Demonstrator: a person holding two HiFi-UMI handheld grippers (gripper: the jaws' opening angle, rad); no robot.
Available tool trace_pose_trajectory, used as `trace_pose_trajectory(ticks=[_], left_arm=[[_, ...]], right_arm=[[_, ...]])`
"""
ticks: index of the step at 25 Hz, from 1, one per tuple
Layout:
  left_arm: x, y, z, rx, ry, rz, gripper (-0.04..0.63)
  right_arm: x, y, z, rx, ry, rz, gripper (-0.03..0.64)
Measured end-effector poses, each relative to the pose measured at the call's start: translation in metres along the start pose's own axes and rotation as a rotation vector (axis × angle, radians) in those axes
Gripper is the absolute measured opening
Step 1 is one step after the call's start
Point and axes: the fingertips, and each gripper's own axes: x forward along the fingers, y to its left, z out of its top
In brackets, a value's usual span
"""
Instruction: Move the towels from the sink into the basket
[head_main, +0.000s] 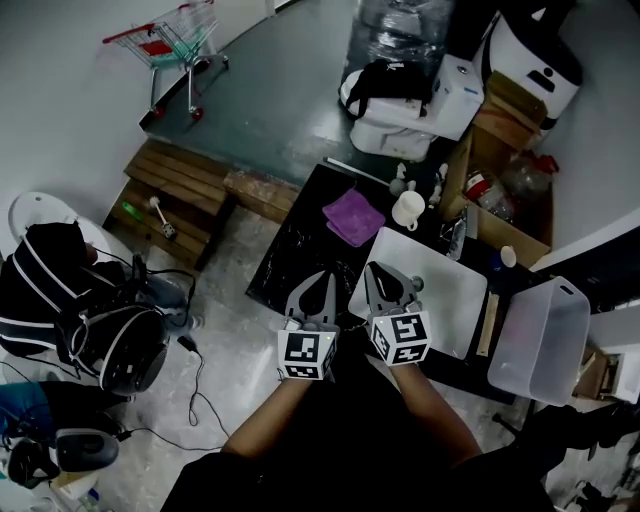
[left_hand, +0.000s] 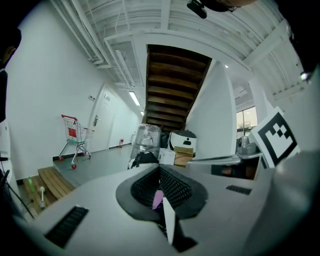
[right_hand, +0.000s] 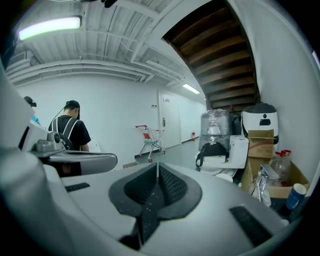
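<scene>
In the head view, the left claw (head_main: 322, 283) and the right claw (head_main: 376, 272) sit side by side at about 6 o'clock, both pointing toward 12. Each carries its marker cube, the left cube (head_main: 305, 355) and the right cube (head_main: 403, 338), just ahead of the person's forearms.

The left gripper view shows the left claw narrow, with its tips meeting. A thin strip of purple and a strip of white show through the slot below the tips. Nothing hangs from this claw in the head view. The right gripper view shows the right claw pressed together as well, with nothing between its pads.

The left claw hovers over the black surface (head_main: 285, 255). The right claw is over the near left edge of the white sink (head_main: 450, 300).

A purple towel (head_main: 353, 216) lies folded on the black surface at 12 o'clock from the claws, just beside the sink's far left corner and apart from both claws. A white mug (head_main: 408, 209) stands at 3 o'clock of the towel, close by. The basket (head_main: 545, 340), a clear plastic tub, stands at 3 o'clock of the sink, off the surface's right end.

Farther off, a wooden pallet (head_main: 180, 185) lies on the floor at 10 o'clock, and a shopping cart (head_main: 170, 38) stands at 11 o'clock. A person in dark clothes (head_main: 45, 285) is at 9 o'clock.
</scene>
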Motion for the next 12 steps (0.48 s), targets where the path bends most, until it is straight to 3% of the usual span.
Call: trace_pose_trajectory(ticks=[5, 12], left_arm=[[0.035, 0.008, 0.005, 0.046, -0.011, 0.017, 0.003], [0.094, 0.01, 0.004, 0.17, -0.018, 0.013, 0.003]], right_arm=[[0.031, -0.02, 0.003, -0.002, -0.017, -0.009, 0.026], [0.071, -0.061, -0.003, -0.016, -0.032, -0.04, 0.026]])
